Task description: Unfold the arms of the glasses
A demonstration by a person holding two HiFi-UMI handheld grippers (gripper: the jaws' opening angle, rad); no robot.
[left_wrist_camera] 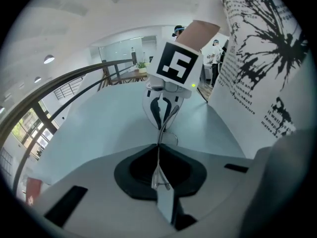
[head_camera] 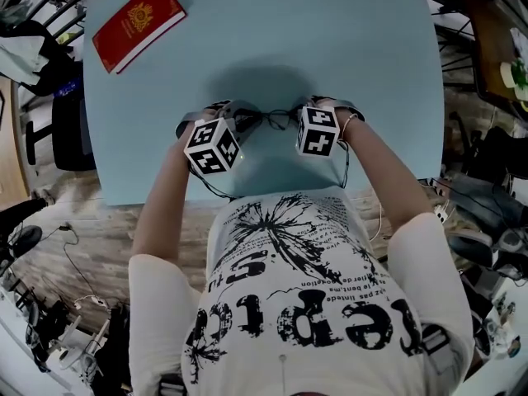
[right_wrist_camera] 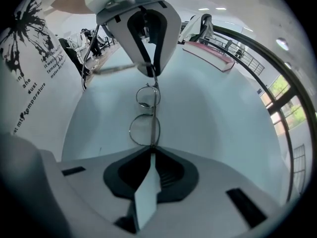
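Note:
Thin round wire glasses [head_camera: 274,119] hang between my two grippers over the pale blue table [head_camera: 346,48], close to its near edge. In the right gripper view both lenses [right_wrist_camera: 144,128] line up edge-on ahead of the jaws. My right gripper [right_wrist_camera: 150,158] is shut on the frame's end by the near lens. My left gripper [left_wrist_camera: 159,177] is shut on the clear tip of one arm [left_wrist_camera: 159,143], which runs on toward the right gripper [left_wrist_camera: 167,110] opposite. The other arm [right_wrist_camera: 115,68] sticks out sideways near the left gripper [right_wrist_camera: 149,69]. Both marker cubes [head_camera: 212,145] cover the jaws in the head view.
A red book [head_camera: 136,23] lies at the table's far left corner and shows as a red slab [right_wrist_camera: 208,53] in the right gripper view. Cables, stands and clutter [head_camera: 49,320] crowd the floor around the table. My torso is right at the near edge.

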